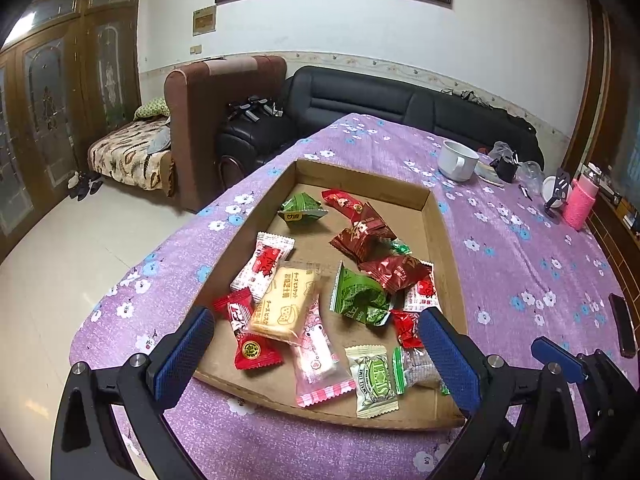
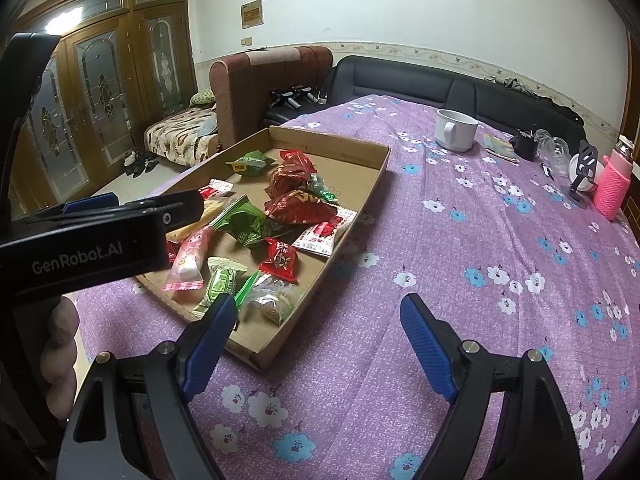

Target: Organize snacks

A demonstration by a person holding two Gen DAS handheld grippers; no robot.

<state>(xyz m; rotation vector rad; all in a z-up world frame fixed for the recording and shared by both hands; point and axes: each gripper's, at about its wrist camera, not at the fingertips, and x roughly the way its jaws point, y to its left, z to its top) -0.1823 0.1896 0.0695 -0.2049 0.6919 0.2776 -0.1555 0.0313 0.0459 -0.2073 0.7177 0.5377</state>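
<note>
A shallow cardboard tray point(image 1: 424, 196) sits on the purple flowered tablecloth and holds several wrapped snacks: a yellow biscuit pack point(image 1: 282, 304), a pink wafer pack point(image 1: 318, 360), green packets point(image 1: 358, 298), red packets point(image 1: 366, 232). My left gripper point(image 1: 316, 344) is open and empty, hovering over the tray's near end. My right gripper point(image 2: 320, 336) is open and empty, above the cloth by the tray's near right corner point(image 2: 260, 356). The left gripper's body point(image 2: 88, 236) shows in the right wrist view over the tray's left side.
A white mug point(image 1: 456, 160) stands far right of the tray. Beyond it are a pink bottle point(image 1: 580, 208), a black cup and small clutter. A dark phone point(image 1: 624, 324) lies at the right table edge. Sofas stand behind the table.
</note>
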